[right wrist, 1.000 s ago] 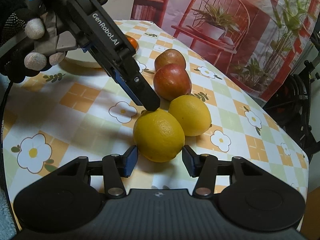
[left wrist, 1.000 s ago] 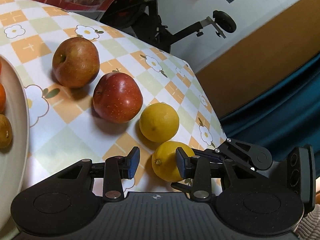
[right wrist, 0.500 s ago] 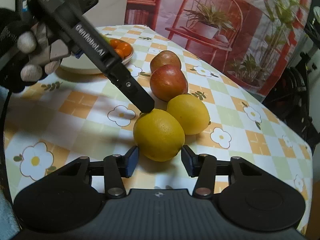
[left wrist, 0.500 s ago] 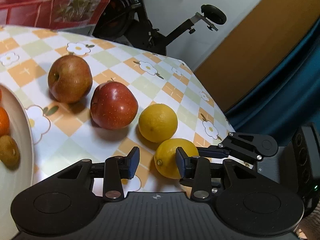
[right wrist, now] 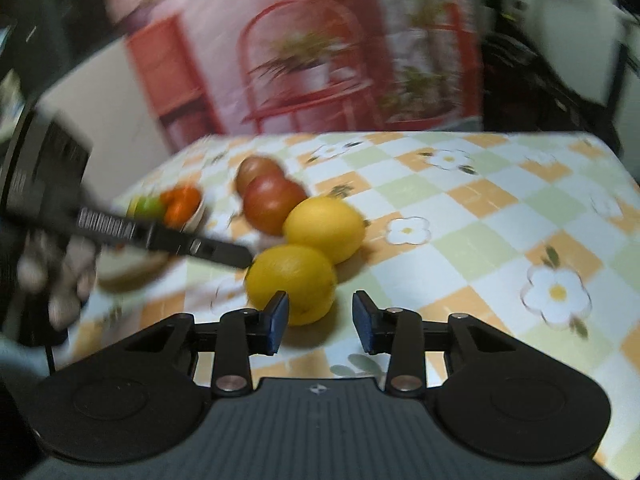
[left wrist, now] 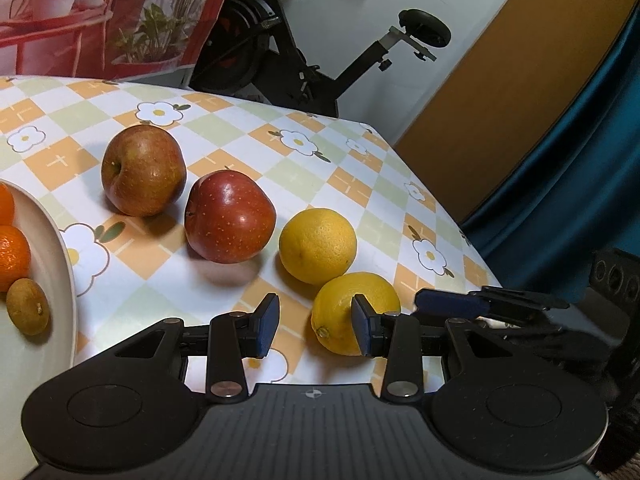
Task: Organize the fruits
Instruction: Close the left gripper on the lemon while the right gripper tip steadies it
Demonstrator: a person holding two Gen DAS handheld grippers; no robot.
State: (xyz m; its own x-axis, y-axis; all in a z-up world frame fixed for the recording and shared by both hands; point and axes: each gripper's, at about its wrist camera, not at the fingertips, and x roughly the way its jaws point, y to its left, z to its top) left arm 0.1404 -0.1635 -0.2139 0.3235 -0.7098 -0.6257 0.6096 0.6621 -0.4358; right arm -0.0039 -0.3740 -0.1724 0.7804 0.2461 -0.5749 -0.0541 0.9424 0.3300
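Two red apples (left wrist: 230, 216) (left wrist: 142, 170) and two lemons lie in a row on the checked flowered tablecloth. My left gripper (left wrist: 314, 324) is open and low over the table; the near lemon (left wrist: 344, 312) sits just past its right pad. The far lemon (left wrist: 318, 244) lies behind it. My right gripper (right wrist: 320, 322) is open and empty in a blurred view, with the near lemon (right wrist: 290, 284) just past its left pad. A white plate (left wrist: 60, 248) with small oranges and a brownish fruit sits at the left.
The table's right edge (left wrist: 452, 216) drops off beside the lemons, with a teal curtain (left wrist: 560, 200) beyond. An exercise bike (left wrist: 304, 40) stands behind the table. The left gripper's finger (right wrist: 192, 246) reaches to the near lemon in the right wrist view.
The right gripper has swung right and drawn back, so the near lemon is no longer between its pads. The left gripper has tilted up and shifted left. Fruits have not moved.
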